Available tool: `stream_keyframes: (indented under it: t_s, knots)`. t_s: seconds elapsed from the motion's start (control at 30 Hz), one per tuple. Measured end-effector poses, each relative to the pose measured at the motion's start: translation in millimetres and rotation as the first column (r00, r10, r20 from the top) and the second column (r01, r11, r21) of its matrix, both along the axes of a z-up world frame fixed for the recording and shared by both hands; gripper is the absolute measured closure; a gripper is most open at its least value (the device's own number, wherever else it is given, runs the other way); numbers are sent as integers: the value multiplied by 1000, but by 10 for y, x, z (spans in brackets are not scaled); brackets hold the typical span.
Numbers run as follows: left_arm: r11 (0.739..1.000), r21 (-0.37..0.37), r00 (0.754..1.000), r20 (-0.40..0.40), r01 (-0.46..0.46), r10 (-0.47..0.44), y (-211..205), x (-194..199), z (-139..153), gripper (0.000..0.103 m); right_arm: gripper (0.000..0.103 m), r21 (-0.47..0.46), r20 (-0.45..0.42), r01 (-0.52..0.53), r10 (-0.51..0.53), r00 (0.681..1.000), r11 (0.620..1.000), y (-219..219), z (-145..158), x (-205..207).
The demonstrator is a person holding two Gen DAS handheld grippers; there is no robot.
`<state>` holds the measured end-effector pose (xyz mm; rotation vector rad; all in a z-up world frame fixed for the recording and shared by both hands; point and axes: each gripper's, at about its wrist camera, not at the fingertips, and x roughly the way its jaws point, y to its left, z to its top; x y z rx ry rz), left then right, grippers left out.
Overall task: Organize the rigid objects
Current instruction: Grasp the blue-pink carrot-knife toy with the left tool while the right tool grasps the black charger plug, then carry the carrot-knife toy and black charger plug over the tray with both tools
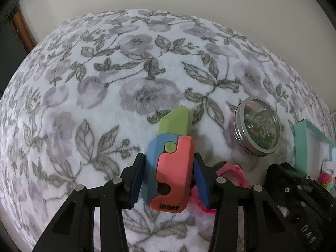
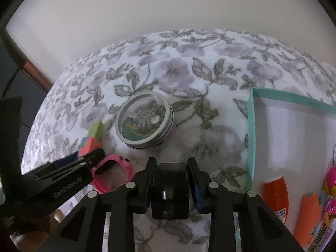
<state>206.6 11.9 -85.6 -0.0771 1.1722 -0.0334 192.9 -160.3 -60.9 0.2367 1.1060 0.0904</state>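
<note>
Coral, blue and green, the toy knife (image 1: 170,163) is pinched between the left claw (image 1: 168,168) pads on the floral blanket (image 1: 105,84). A black box (image 2: 169,191) is clamped by the right claw (image 2: 171,180), beside the round tin (image 2: 145,121) and teal tray (image 2: 251,138).

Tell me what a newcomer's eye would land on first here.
The colourful block toy, coral, blue and green, sits clamped in the left claw over the floral blanket. The right claw pinches a small black box. Between them lies a round glass-lidded tin, beside a pink watch.
</note>
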Motion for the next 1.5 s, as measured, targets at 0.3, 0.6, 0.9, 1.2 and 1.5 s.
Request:
stream_keyframes:
  t_s: [0.3, 0.6, 0.9, 1.2, 1.5]
  knots:
    - [996, -82, 999, 12, -43, 44, 18, -125, 242, 57, 72, 81, 53, 52, -57, 997, 995, -287, 378, -112]
    - [992, -126, 994, 107, 27, -14, -384, -187, 853, 57, 98, 138, 94, 90, -103, 990, 986, -597, 661, -252]
    - [989, -146, 991, 128, -11, 30, -785, -242, 1031, 57, 98, 175, 90, 138, -155, 984, 975, -855, 664, -342]
    - [985, -169, 988, 141, -43, 67, -1118, -194, 754, 56, 98, 140, 97, 180, -194, 976, 974, -1077, 577, -388]
    - [965, -233, 986, 85, -118, 141, -742, -4, 521, 57, 96, 85, 129, 133, -143, 981, 987, -862, 482, -180]
